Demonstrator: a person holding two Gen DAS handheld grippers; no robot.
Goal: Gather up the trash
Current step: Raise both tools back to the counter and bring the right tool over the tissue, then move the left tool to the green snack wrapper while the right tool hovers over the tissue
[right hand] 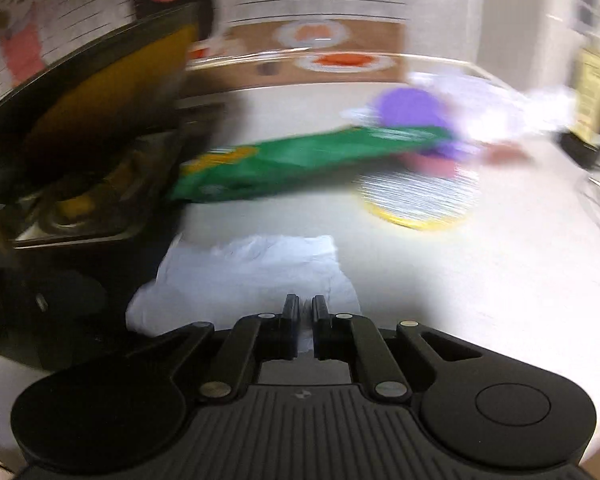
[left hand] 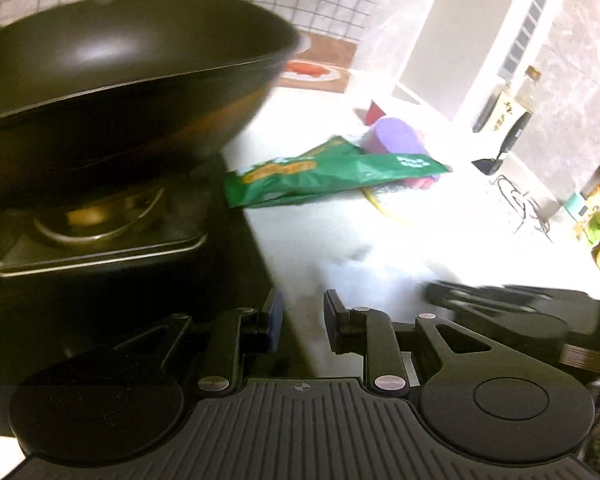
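The black wok [left hand: 120,92] sits on the gas burner [left hand: 96,220] at the left, its bowl showing no contents, beside the white countertop [left hand: 340,240]. On that countertop lies the green snack bag [left hand: 332,172], with a purple cup [left hand: 398,140] lying on its side just behind it and a foil-faced round lid [right hand: 416,196] partly under its far end. The left gripper [left hand: 300,320] hangs with jaws apart and holds nothing, while the right gripper [right hand: 305,320] is pinched on a crumpled white paper [right hand: 244,276] above the countertop's near edge.
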